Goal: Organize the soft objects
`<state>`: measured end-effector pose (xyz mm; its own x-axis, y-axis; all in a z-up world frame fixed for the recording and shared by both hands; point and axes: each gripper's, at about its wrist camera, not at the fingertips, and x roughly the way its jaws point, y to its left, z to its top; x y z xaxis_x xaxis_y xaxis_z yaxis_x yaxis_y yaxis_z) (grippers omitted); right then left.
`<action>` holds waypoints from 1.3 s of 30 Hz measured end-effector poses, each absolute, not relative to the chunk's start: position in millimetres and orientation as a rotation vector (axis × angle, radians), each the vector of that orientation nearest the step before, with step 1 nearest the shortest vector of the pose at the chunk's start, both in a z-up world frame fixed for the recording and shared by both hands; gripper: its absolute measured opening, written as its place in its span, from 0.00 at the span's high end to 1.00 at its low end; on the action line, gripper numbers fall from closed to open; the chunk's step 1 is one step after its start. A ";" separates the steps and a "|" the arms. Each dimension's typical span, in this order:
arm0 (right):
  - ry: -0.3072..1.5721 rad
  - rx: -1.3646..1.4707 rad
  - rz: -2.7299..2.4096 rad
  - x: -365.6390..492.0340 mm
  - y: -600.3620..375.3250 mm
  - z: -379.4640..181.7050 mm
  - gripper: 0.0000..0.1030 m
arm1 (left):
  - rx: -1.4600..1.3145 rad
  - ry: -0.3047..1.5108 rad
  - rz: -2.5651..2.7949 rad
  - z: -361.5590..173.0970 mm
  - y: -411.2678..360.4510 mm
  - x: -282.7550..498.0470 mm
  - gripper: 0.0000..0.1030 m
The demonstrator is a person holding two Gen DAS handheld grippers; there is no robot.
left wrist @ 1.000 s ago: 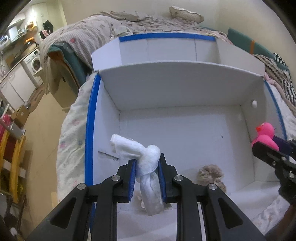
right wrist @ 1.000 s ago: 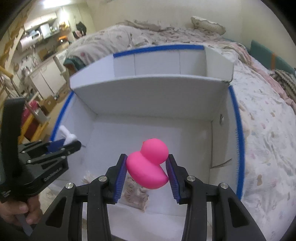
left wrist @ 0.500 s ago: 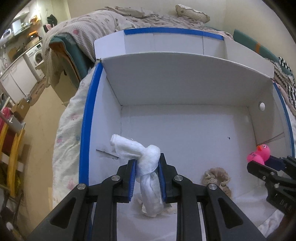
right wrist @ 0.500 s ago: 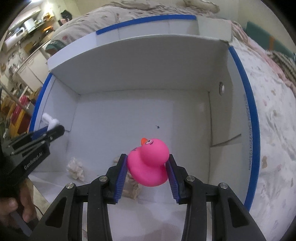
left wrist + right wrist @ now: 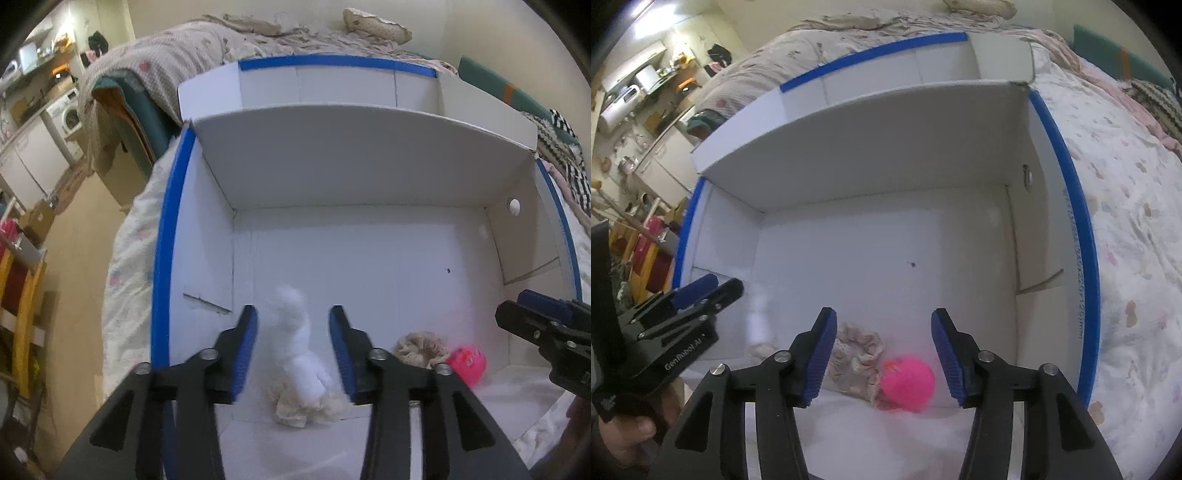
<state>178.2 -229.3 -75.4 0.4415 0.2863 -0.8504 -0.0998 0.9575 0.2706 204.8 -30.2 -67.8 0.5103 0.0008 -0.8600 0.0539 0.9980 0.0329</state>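
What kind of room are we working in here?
Most likely a small home, a bedroom or studio. The white box sits on a bed with a floral quilt and a pillow, and a washing machine and kitchen counter show at far left.

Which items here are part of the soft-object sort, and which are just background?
Job:
white knotted cloth
pink duck toy
beige scrunchie
white box
left claw, open
right claw, open

Background:
bed quilt
washing machine

Soft, even indoor light; fisheye bending and dark corners; the white cloth (image 5: 297, 354) and pink toy (image 5: 908, 382) are motion-blurred.
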 end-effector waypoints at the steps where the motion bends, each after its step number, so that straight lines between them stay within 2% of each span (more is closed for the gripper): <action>1: 1.082 0.191 0.244 178.1 -229.0 -73.9 0.41 | 0.066 1.028 -0.029 -66.9 -31.7 203.4 0.52; 2: 1.074 0.194 0.248 177.5 -229.3 -72.3 0.38 | 0.074 1.015 -0.027 -64.6 -32.7 202.3 0.47; 5: 1.039 0.200 0.247 177.4 -230.1 -66.0 0.26 | 0.072 0.994 -0.024 -59.2 -32.2 200.6 0.43; 7: 1.010 0.201 0.239 176.1 -231.5 -60.0 0.10 | 0.064 0.984 -0.024 -54.9 -31.6 199.5 0.39; 9: 0.985 0.201 0.218 174.2 -233.0 -55.5 0.00 | 0.063 0.973 -0.025 -49.7 -31.3 199.2 0.35; 18: 0.987 0.221 0.183 175.2 -232.4 -54.6 0.00 | 0.065 0.941 0.028 -37.3 -30.8 192.8 0.34; 39: 0.926 0.182 0.231 108.6 -231.0 -29.2 0.00 | -0.009 0.925 0.089 -11.2 6.3 130.6 0.34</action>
